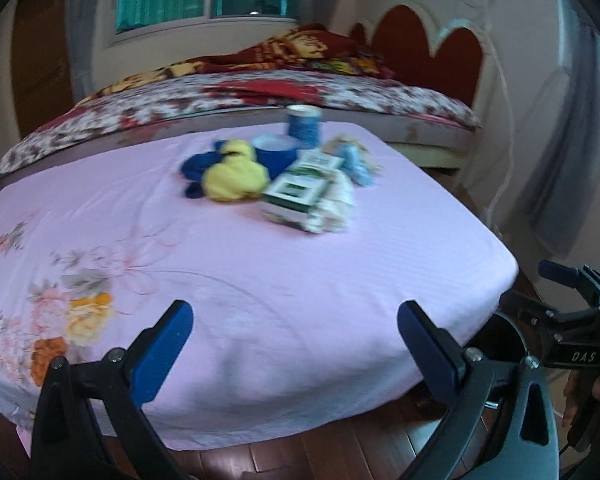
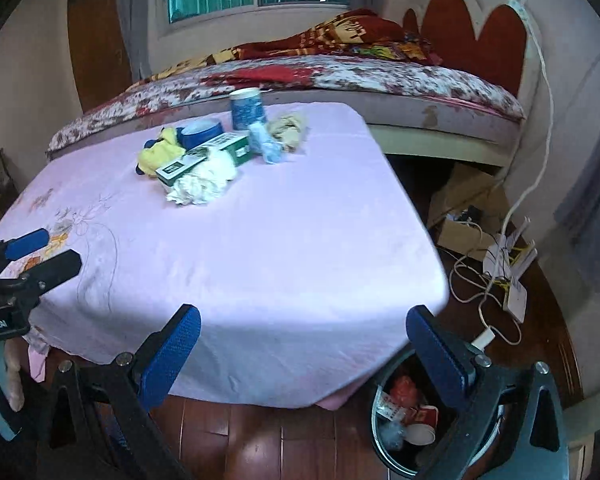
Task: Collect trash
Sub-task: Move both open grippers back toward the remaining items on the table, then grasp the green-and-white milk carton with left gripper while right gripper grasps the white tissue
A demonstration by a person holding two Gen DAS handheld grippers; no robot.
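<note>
Ahead of us stands a tabletop draped in a pink cloth with flowers printed along one side, and behind it a bed with a red patterned blanket. Low at the tabletop's near right corner, on the wooden floor, sits a dark trash bin that already holds red paper cups and crumpled wrappers, so we judge some collecting is done. What remains is a heap near the far edge of the tabletop: a yellow and blue cloth, a green and white carton lying flat, crumpled white tissue touching the carton's near side, a blue roll of tape, an upright blue cup, a wad of light blue paper and a beige crumpled piece just beside it. We hold our left gripper and right gripper at the near edge, well apart from the heap; both sets of jaws are spread wide with nothing between them. Most of the clearing looks yet to come.
</note>
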